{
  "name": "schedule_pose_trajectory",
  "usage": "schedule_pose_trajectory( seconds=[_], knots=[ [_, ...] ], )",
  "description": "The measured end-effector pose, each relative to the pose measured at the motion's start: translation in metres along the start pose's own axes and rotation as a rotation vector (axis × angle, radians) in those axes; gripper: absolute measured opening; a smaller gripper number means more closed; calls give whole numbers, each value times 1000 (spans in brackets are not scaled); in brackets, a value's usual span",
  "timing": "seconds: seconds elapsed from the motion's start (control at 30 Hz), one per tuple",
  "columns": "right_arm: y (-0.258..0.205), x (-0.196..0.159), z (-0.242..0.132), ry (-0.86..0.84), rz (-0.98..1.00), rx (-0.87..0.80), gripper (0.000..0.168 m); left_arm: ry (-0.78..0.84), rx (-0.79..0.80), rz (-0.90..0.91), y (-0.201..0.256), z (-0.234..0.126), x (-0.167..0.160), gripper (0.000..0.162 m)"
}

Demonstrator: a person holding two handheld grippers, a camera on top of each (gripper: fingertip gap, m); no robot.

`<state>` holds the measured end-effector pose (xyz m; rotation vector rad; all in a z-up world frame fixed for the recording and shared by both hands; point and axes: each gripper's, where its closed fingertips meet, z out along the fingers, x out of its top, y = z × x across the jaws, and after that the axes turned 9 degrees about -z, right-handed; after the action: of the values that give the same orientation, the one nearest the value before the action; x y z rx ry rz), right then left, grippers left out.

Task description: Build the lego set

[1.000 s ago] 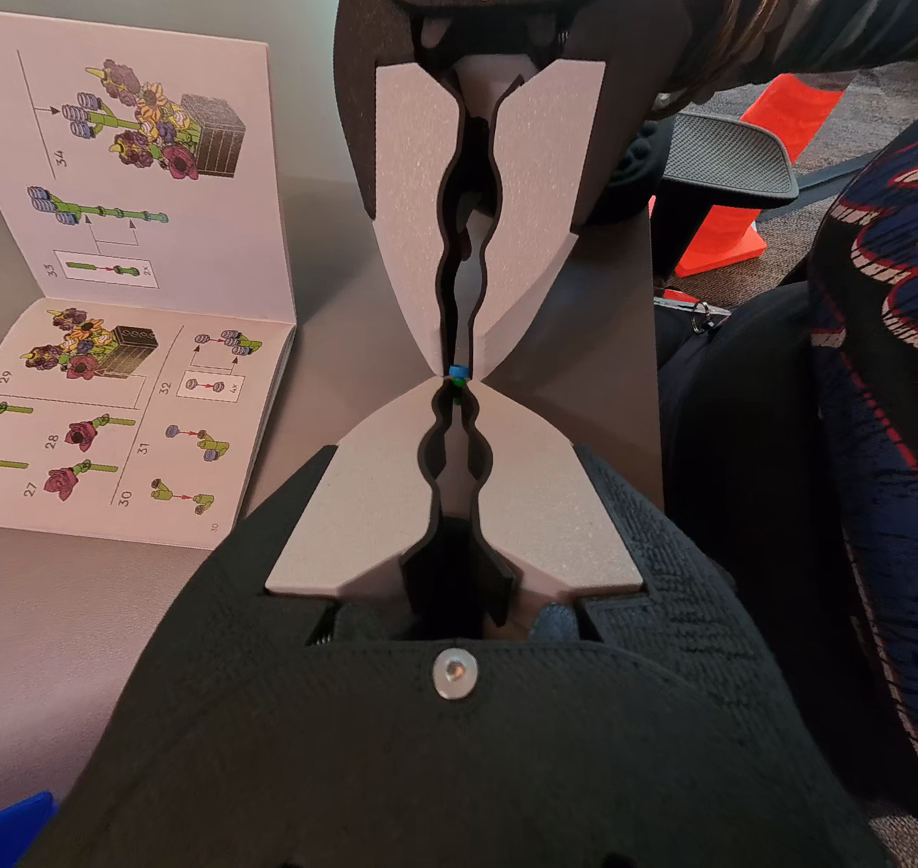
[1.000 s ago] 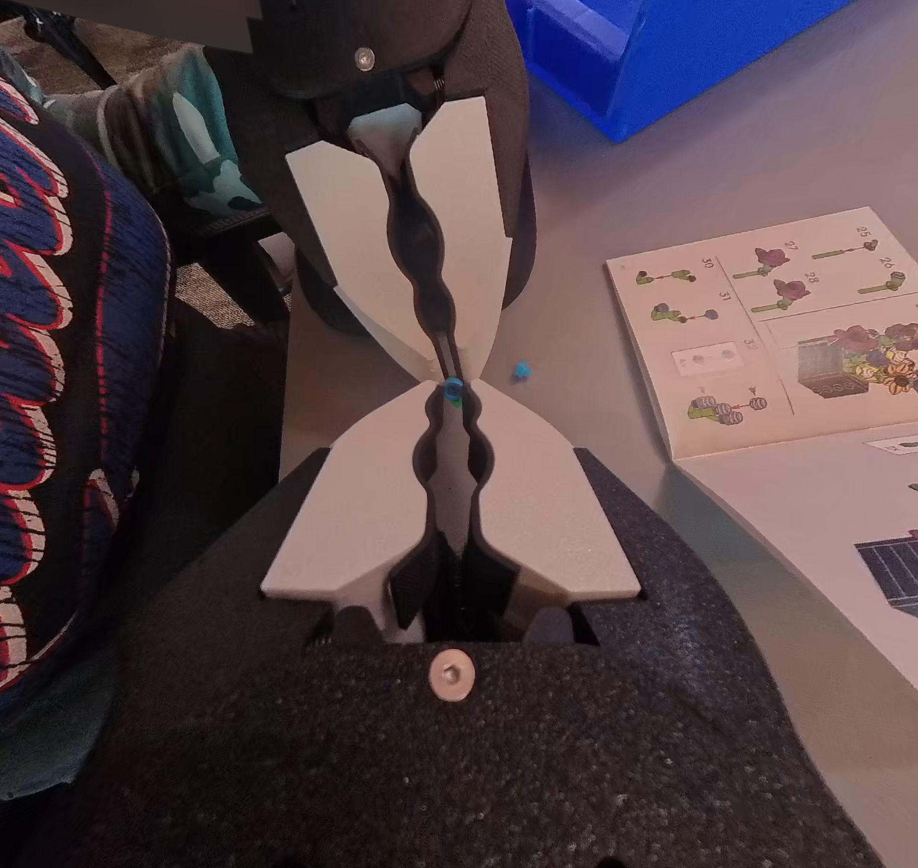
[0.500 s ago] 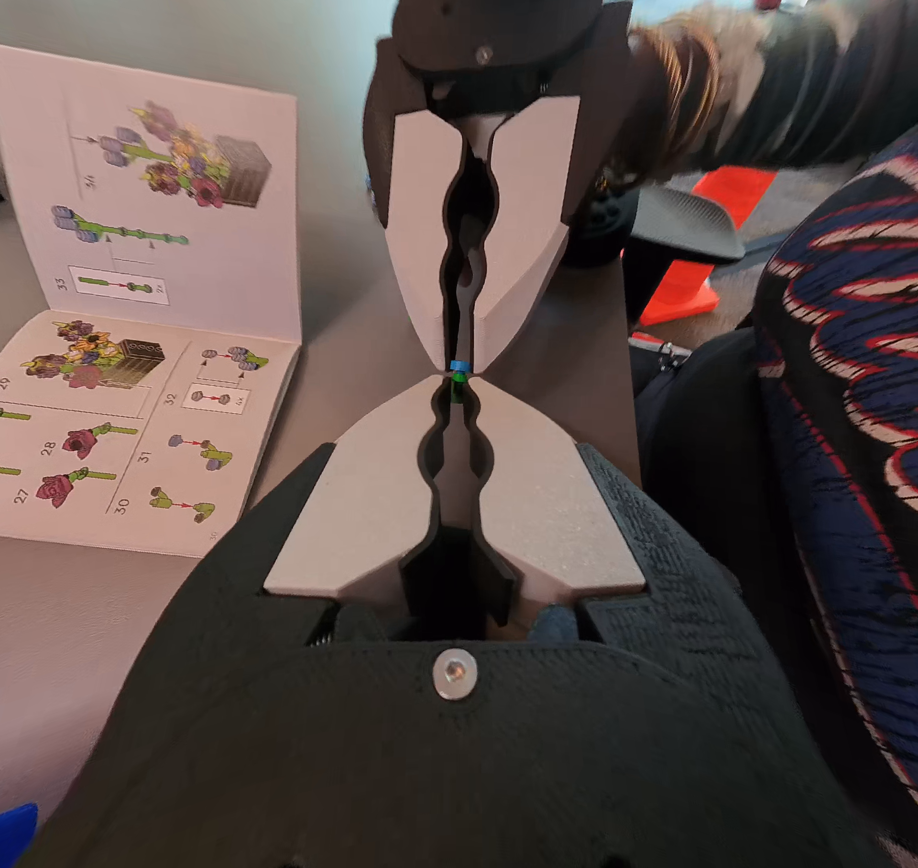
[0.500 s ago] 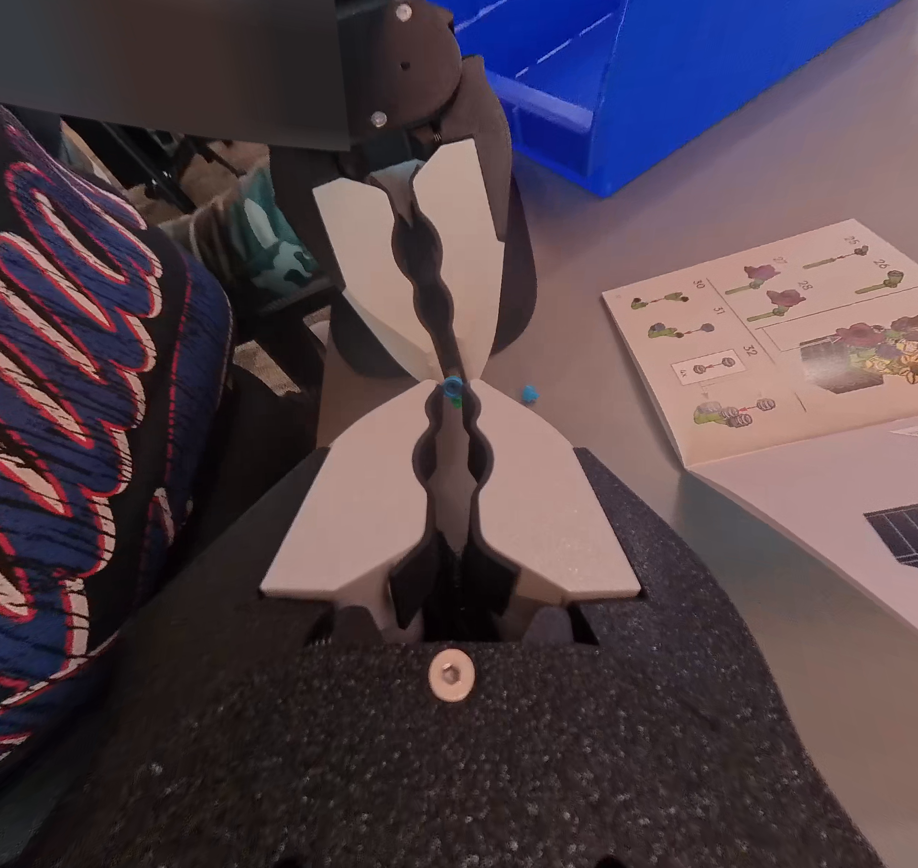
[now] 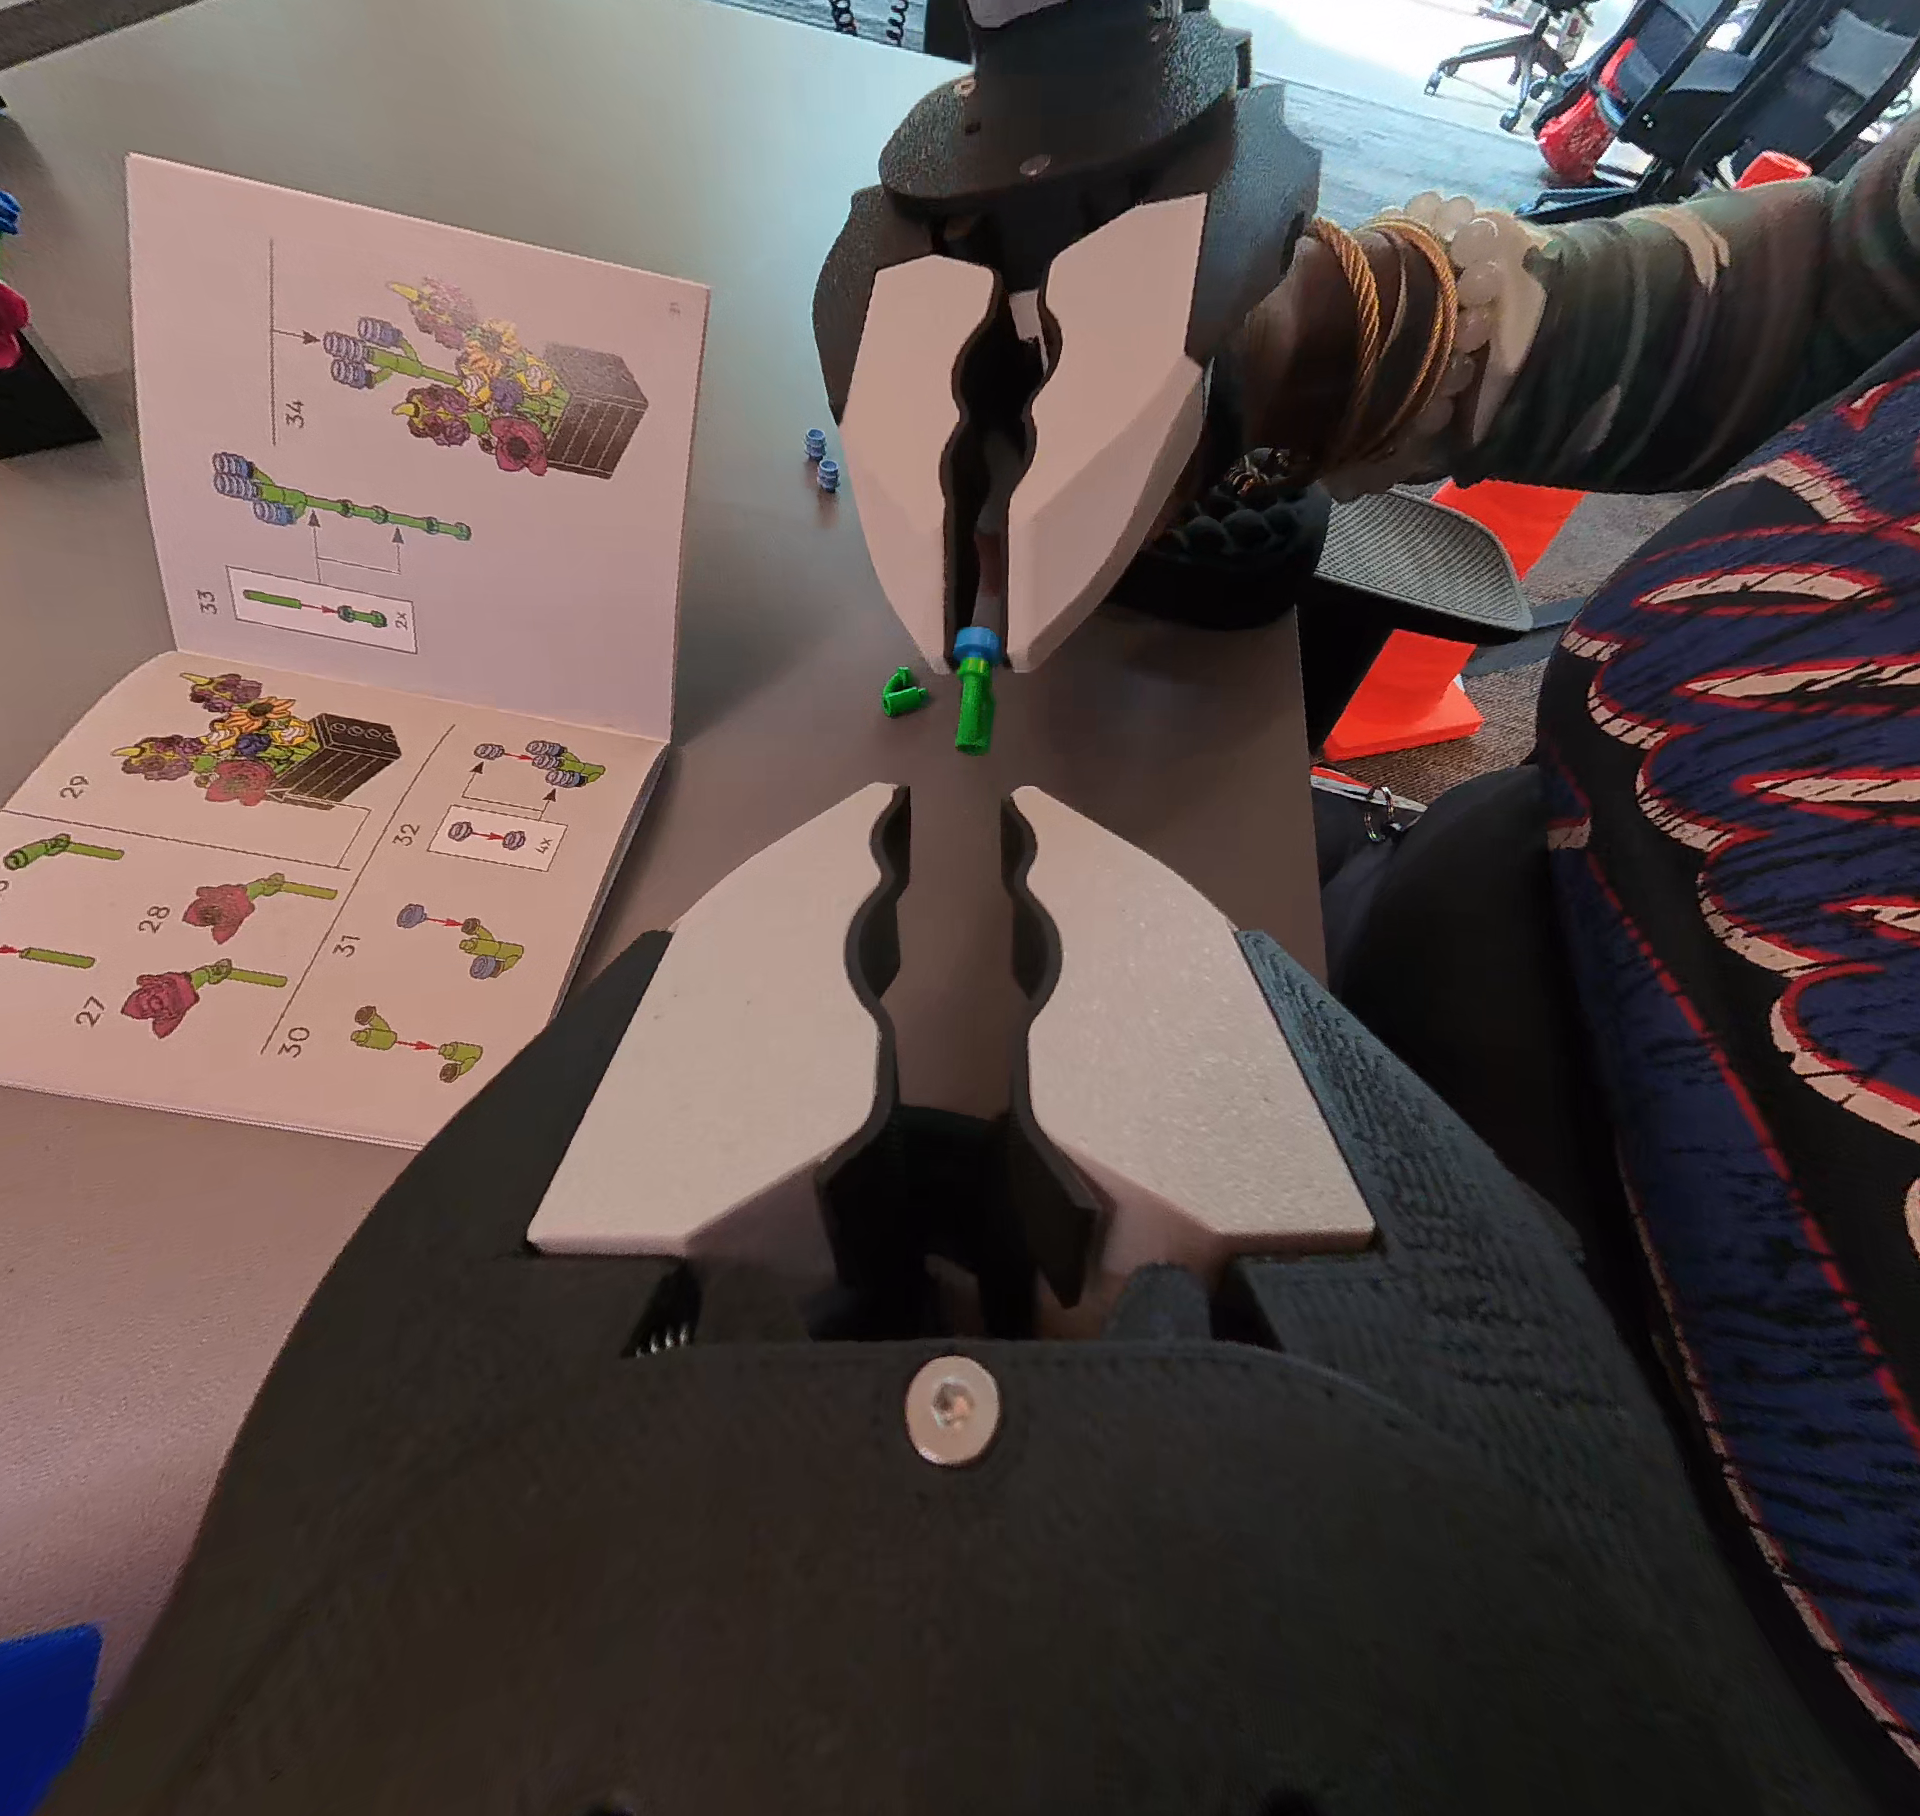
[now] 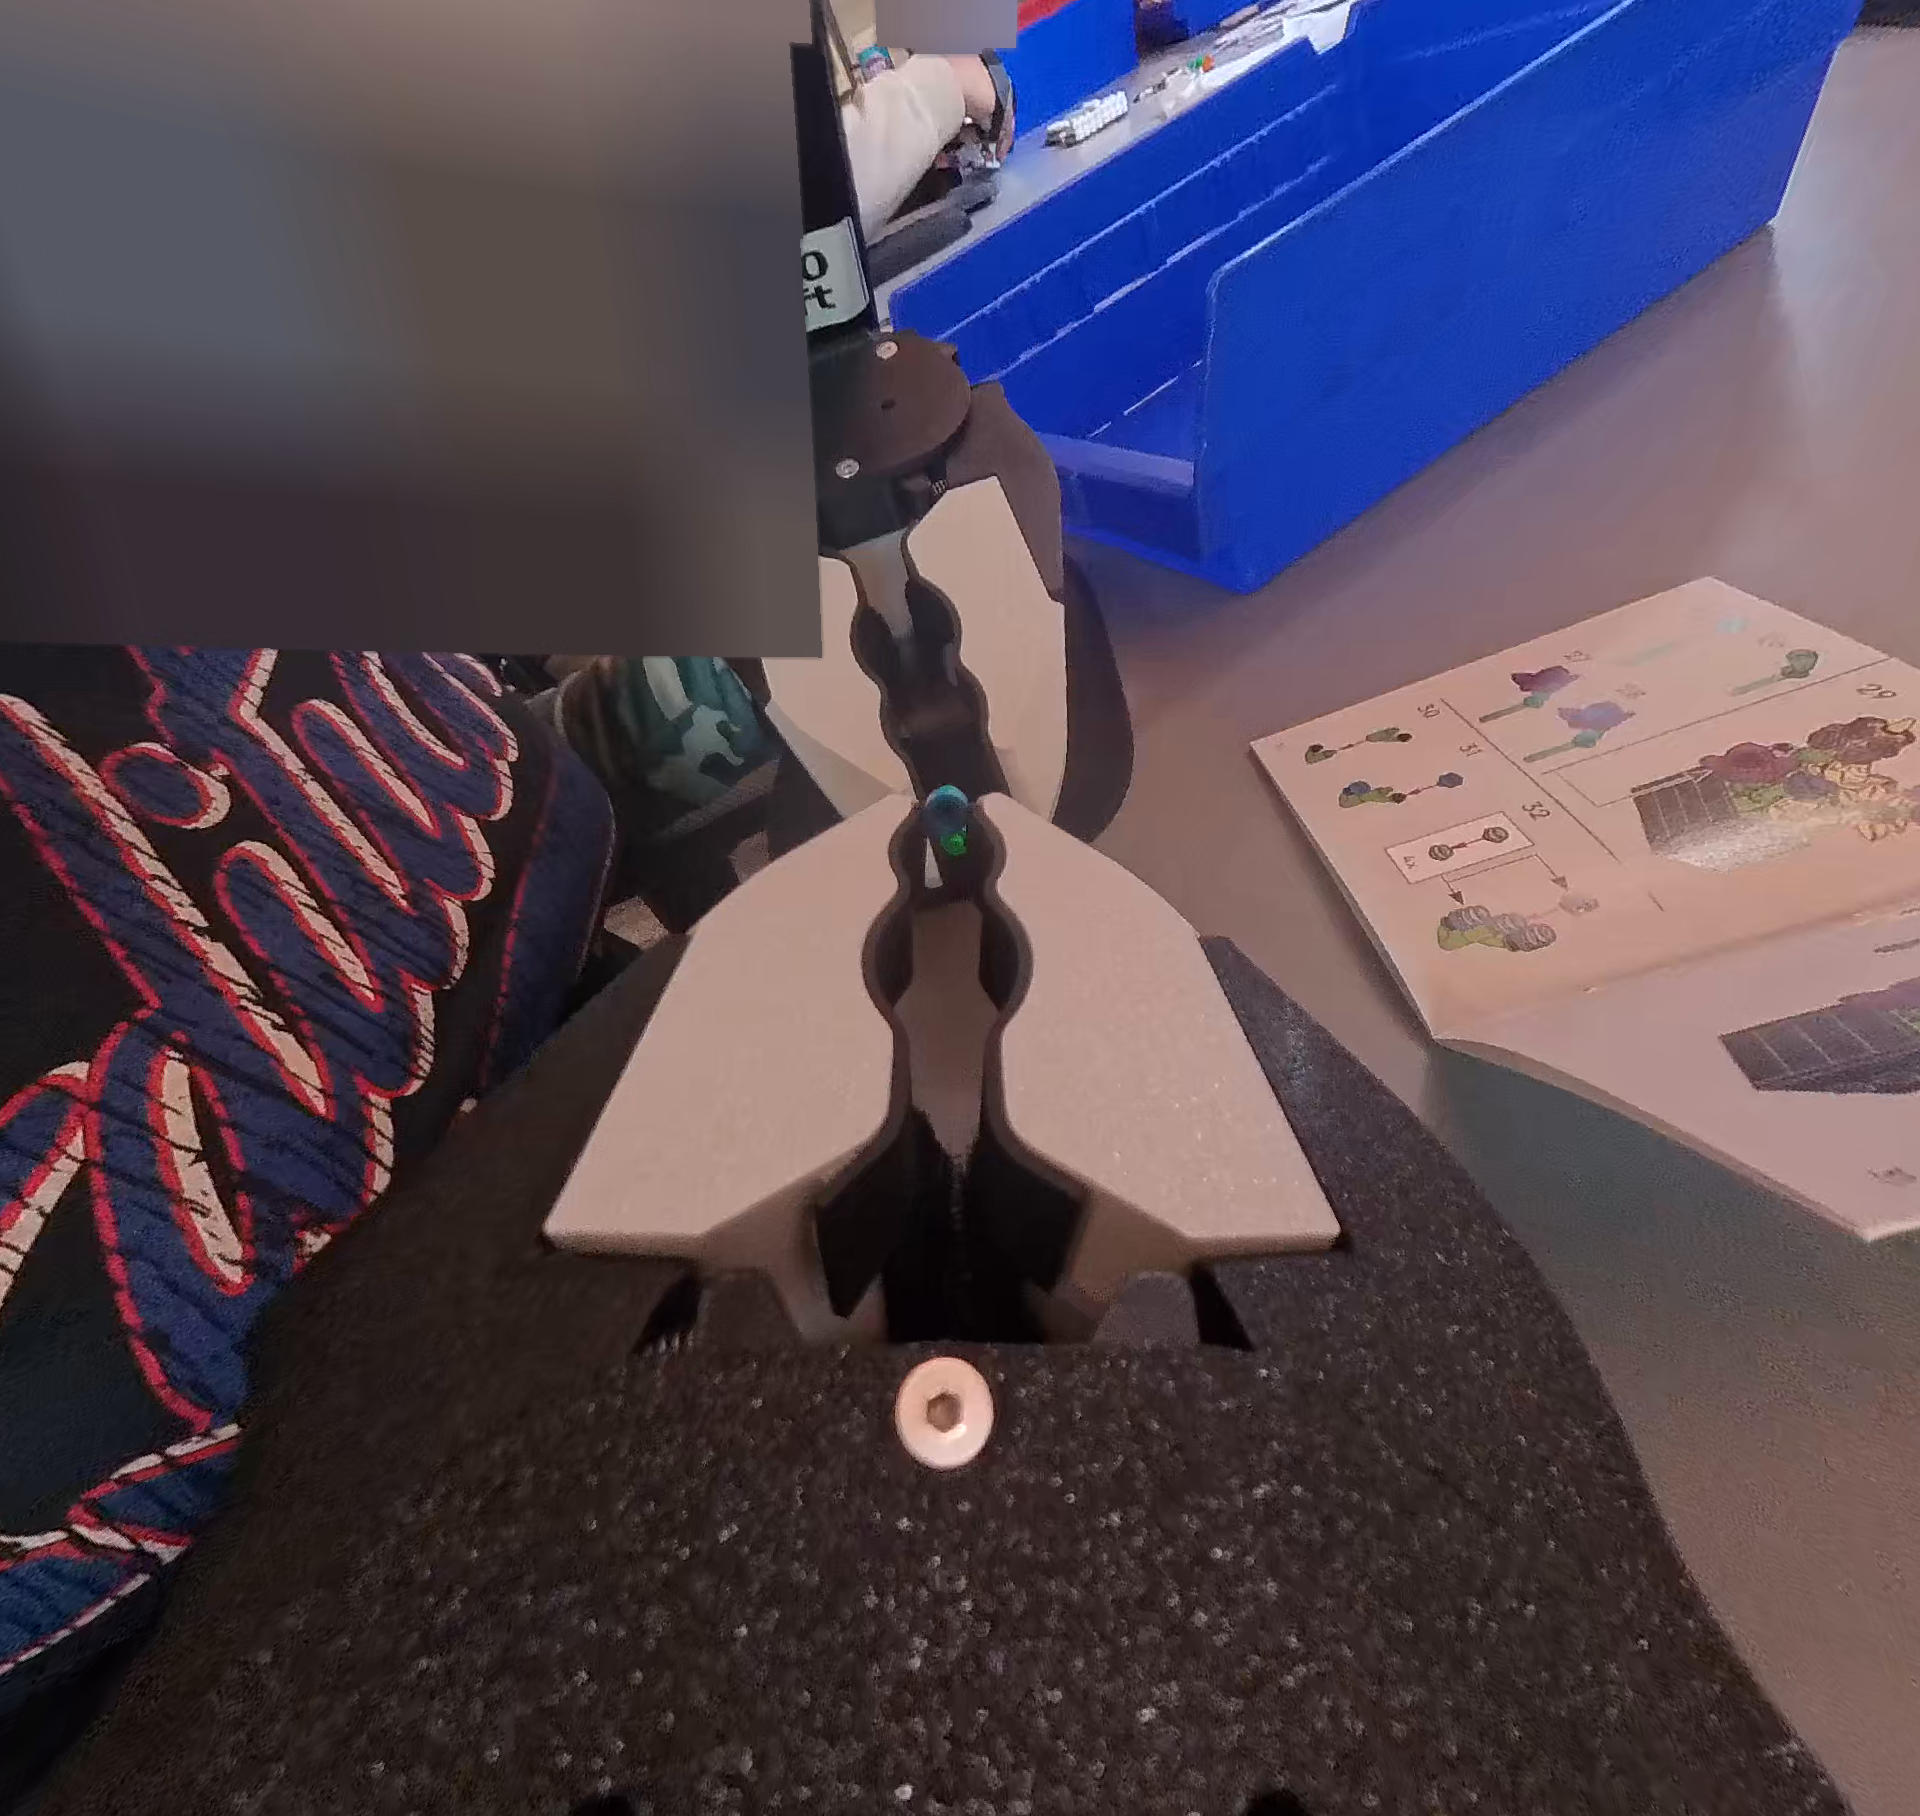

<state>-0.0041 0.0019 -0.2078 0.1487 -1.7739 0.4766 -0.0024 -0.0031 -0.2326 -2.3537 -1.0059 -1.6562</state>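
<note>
- Left gripper (image 5: 954,798): parted a little, nothing between the tips, just short of the green stem (image 5: 972,713); likely let go so the joint can be checked.
- Loose green piece (image 5: 901,694) on the table (image 5: 727,156), just left of the stem.
- Right gripper (image 5: 971,660): clamped on the blue stud (image 5: 975,642), stem hanging free toward the left tips.

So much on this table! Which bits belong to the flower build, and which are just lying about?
Part of the build:
- green stem with blue cap, held in the right tool
- loose green piece
- two small blue pieces
- instruction booklet

Just lying about:
- blue bins
- orange cone
</note>
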Motion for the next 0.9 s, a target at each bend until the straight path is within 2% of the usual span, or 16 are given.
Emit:
schedule_pose_trajectory(
  seconds=[0.43, 0.6, 0.9],
  knots=[
    [1, 2, 5, 45, 6, 6, 7, 49, -4, -14, -1, -4, 5, 16],
    [1, 1, 7, 48, -9, 6, 7, 53, 0, 5, 0, -4, 5, 5],
    [1, 1, 7, 51, -18, 3, 7, 55, -2, 6, 0, -4, 5, 9]
  ],
)
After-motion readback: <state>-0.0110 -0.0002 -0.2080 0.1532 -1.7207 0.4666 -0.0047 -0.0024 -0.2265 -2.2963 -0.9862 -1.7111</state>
